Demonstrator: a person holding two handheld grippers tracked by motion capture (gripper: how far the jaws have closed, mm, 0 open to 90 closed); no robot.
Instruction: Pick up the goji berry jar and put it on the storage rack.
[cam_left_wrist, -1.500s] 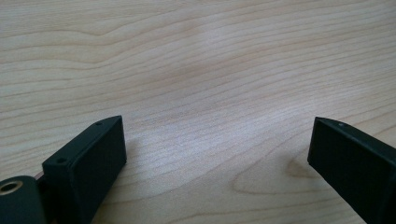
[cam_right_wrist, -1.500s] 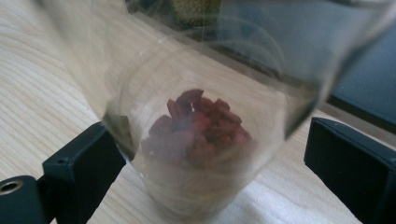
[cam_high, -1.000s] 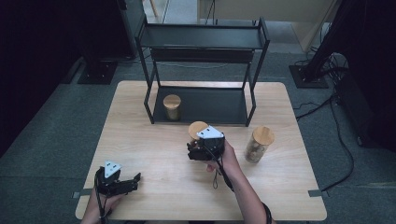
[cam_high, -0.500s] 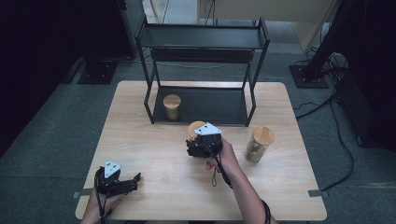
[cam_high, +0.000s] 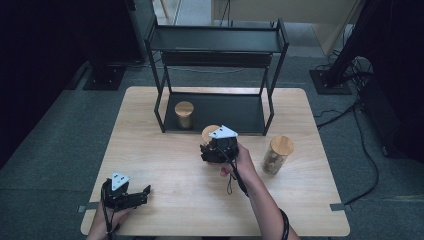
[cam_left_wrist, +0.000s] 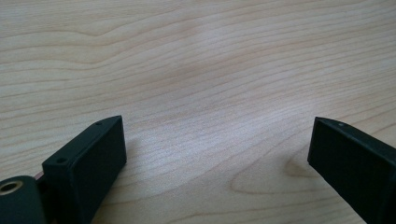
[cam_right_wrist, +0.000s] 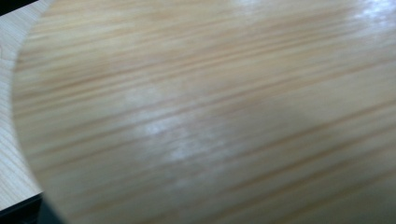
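Observation:
A jar with a round wooden lid (cam_high: 208, 133) stands mid-table, just in front of the black rack. My right gripper (cam_high: 207, 148) sits against its near side, and its jaws have just been closing, with the jar between them. In the right gripper view the pale wooden lid (cam_right_wrist: 210, 116) looms blurred and very close, hiding the jaws. My left gripper (cam_high: 144, 193) rests low at the table's front left corner, open. Its two black fingers (cam_left_wrist: 88, 158) stand wide apart over bare wood, nothing between them.
A black two-tier rack (cam_high: 215, 45) stands at the back of the wooden table (cam_high: 165, 160), with a second wooden-lidded jar (cam_high: 184, 114) on its lower shelf. A third jar (cam_high: 276, 154) stands on the table to the right of my right hand.
My right gripper has edged slightly toward the rack, close onto the middle jar. The left gripper and the other two jars have stayed put.

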